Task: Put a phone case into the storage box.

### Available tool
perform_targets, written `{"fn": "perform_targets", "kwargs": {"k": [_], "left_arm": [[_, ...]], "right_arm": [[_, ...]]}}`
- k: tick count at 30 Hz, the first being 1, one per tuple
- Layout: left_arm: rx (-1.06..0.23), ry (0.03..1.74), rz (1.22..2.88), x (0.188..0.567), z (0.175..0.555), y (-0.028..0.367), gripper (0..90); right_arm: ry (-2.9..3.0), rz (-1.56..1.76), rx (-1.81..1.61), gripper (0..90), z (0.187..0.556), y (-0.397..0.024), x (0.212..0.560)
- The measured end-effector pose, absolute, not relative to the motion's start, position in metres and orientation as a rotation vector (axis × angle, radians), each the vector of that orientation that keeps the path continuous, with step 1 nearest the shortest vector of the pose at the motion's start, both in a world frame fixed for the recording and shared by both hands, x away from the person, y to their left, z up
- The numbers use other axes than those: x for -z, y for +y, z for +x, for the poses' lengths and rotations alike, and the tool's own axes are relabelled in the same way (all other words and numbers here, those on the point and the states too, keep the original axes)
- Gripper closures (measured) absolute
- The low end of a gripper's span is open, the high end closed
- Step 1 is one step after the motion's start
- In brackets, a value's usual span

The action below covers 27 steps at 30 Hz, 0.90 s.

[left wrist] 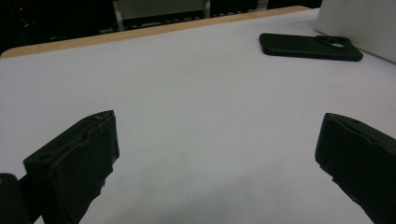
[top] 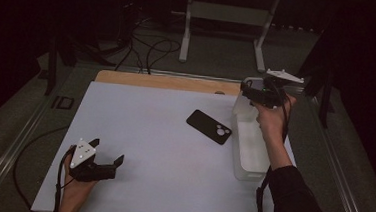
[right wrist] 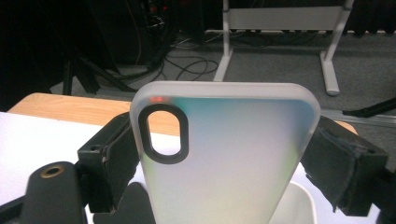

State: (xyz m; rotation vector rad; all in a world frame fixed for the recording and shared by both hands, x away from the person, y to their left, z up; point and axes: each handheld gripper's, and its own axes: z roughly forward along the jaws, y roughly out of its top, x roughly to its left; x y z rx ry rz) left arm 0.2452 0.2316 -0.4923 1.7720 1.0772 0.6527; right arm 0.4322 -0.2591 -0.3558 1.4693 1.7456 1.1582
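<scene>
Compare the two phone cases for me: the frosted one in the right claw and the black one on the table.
The frosted case is translucent white; the black case is opaque and dark.
The frosted case is held upright between the right claw's jaws, above the white bin; the black case lies flat on the white table, untouched.
The frosted case shows a dark-rimmed oval camera cutout; the black case shows round holes at one end.
Both are rounded-corner phone cases.

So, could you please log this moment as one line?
right tongs: shut on translucent phone case, above white bin | left tongs: open | black phone case: on table
</scene>
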Motion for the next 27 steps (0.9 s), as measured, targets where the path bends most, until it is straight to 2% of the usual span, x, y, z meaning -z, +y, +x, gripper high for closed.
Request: {"fn": "perform_targets", "kwargs": {"k": [27], "left_arm": [[-0.651,1.074,1.771,0.492,0.245,0.231,0.2]], "right_arm": [[1.735,1.531,-1.046,16.8,0.444,-0.273,0.375]]}}
